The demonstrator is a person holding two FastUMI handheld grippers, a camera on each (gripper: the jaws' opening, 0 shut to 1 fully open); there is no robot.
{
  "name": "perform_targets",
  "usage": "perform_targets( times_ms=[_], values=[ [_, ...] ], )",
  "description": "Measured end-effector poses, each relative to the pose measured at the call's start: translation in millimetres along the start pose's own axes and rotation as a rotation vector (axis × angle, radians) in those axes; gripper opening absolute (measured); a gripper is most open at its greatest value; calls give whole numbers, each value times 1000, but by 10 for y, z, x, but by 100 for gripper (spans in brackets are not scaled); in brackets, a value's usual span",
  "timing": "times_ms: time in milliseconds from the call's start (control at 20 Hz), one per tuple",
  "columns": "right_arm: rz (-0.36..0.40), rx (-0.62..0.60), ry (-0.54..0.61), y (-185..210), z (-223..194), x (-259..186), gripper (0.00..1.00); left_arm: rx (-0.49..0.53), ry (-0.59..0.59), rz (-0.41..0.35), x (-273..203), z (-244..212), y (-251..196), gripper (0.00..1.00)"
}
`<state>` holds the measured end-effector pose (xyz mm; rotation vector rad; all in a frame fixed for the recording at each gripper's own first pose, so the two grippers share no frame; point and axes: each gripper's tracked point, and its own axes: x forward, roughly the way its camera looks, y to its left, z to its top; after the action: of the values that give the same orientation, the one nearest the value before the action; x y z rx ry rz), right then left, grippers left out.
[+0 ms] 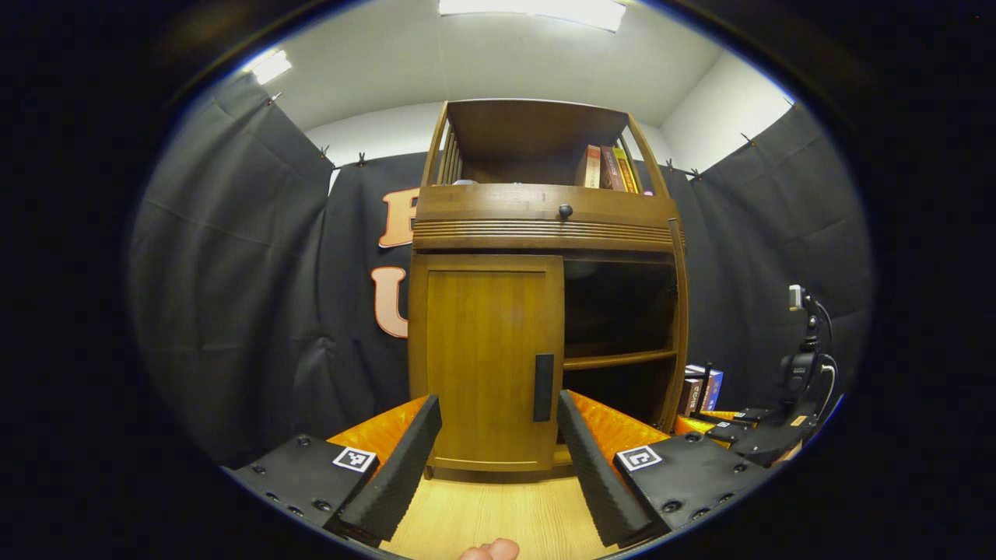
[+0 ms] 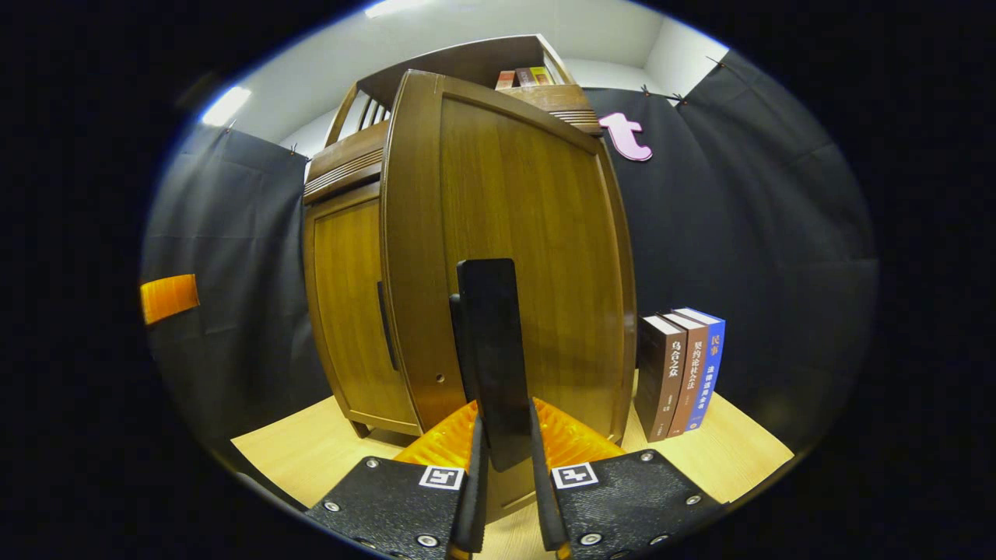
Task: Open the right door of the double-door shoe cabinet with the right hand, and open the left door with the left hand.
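The wooden shoe cabinet (image 1: 545, 225) stands on a light tabletop. Its left door (image 1: 486, 365) is closed, with a dark vertical handle (image 1: 543, 386) near its right edge. My left gripper (image 1: 498, 459) is open a short way in front of that door, its fingers apart on either side of the handle's line, touching nothing. The right door (image 2: 537, 233) is swung outward, and I see the bare shelves (image 1: 618, 359) behind it. My right gripper (image 2: 504, 447) is shut on the right door's handle (image 2: 489, 342). The closed left door (image 2: 350, 311) lies to its left.
Three books (image 2: 683, 373) stand upright on the tabletop (image 2: 311, 447) just right of the open door. More books (image 1: 611, 167) sit on the cabinet's top shelf above a drawer with a knob (image 1: 566, 211). A black device on a stand (image 1: 805, 350) is at the far right. Black cloth surrounds the booth.
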<state>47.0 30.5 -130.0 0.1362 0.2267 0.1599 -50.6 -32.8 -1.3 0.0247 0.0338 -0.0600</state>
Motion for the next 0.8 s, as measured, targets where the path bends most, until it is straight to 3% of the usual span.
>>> perform_targets(
  times_ms=[200, 250, 300, 350, 500, 550, 600, 650, 800],
  values=[
    [-32, 30, -1, -172, 14, -123, 27, -8, 6, -19, 40, -38, -94, 97],
    [-44, 36, -2, -212, 21, -152, 36, -14, 9, -25, 48, -52, -128, 95],
    [-54, 41, -1, -260, 25, -182, 27, -19, 11, -30, 58, -56, -155, 95],
    [-62, 44, -1, -292, 35, -201, 36, -21, 10, -35, 59, -57, -187, 97],
    [-91, 19, 2, -400, 59, -274, 15, -25, 6, -45, 88, -63, -265, 94],
    [-108, 11, 3, -467, 65, -296, 31, -30, 7, -50, 95, -81, -294, 94],
    [-125, 10, 3, -571, 81, -328, 30, -34, 9, -54, 97, -95, -317, 94],
    [-143, 12, 5, -678, 89, -369, 19, -38, 11, -57, 113, -102, -338, 94],
    [-205, 11, -2, -959, 130, -463, 17, -52, 16, -67, 128, -125, -405, 95]
  ],
)
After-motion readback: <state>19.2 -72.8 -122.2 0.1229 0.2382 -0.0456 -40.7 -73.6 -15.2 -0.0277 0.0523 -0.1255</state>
